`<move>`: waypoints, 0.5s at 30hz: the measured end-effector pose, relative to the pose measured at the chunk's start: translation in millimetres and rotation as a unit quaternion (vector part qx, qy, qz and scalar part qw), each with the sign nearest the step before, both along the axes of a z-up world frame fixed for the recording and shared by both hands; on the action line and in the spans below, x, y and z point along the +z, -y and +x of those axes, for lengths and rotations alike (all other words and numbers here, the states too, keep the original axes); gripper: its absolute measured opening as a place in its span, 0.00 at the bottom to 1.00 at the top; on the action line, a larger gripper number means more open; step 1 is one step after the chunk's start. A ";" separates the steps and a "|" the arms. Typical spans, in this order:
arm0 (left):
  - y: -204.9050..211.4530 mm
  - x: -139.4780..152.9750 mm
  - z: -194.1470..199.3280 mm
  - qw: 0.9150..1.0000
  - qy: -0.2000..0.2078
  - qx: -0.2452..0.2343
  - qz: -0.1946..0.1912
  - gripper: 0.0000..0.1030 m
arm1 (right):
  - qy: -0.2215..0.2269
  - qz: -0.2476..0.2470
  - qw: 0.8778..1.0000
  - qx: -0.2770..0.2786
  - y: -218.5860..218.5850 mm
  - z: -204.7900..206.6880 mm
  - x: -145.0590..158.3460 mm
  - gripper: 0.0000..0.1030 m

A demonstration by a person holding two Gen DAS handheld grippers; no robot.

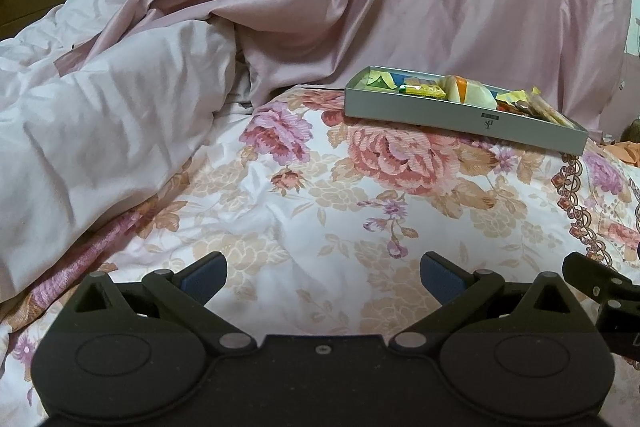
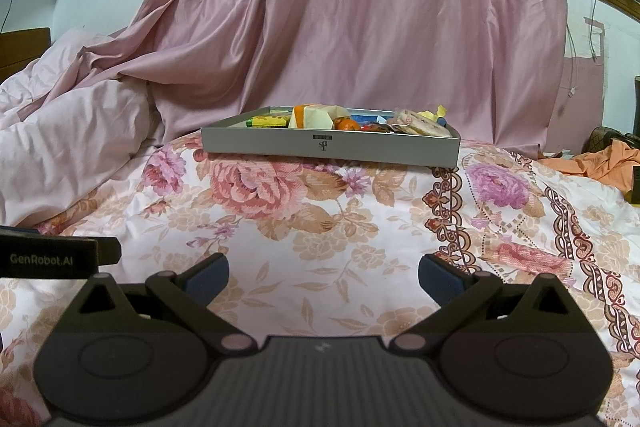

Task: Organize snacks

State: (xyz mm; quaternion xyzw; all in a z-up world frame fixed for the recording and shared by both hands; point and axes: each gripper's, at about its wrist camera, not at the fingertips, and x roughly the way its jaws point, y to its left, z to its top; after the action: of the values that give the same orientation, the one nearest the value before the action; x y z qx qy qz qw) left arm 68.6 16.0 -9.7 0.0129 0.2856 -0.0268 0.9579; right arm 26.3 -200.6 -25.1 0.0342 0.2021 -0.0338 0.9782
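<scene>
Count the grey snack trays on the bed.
1. The tray sits on the floral bedspread in front of the pink curtain, snacks piled inside. Both grippers, left and right, are open and short of it. No other tray shows.

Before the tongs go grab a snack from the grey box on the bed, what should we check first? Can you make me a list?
1. Left tongs open with nothing between them: ok.
2. Right tongs open with nothing between them: ok.
3. Grey box sits flat on the flowery bedspread, open side up: ok.
4. Snacks are inside the box, such as the cracker pack and the yellow packet: ok.
5. Way from the right tongs to the box has only bare bedspread: ok.
6. Snacks already sorted neatly: cannot tell, since the box wall hides most of them.
</scene>
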 end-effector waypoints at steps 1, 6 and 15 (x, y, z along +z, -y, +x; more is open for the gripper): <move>0.0 0.0 -0.1 1.000 0.000 0.000 0.000 0.99 | 0.000 0.000 1.000 0.000 -0.4 -0.9 -0.5 1.00; 0.1 0.0 -0.3 1.000 0.000 0.001 0.000 0.99 | 0.000 0.000 1.000 0.000 0.0 0.0 0.1 1.00; 0.3 0.3 -0.9 1.000 0.002 0.001 0.001 0.99 | -0.003 0.000 1.000 0.003 -2.7 -1.9 -2.3 1.00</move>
State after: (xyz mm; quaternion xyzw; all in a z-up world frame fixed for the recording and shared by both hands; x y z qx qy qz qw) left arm 67.7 15.7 -9.4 0.0141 0.2838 -0.0258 0.9584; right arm 24.4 -197.8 -27.4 0.0332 0.2055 -0.0306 0.9776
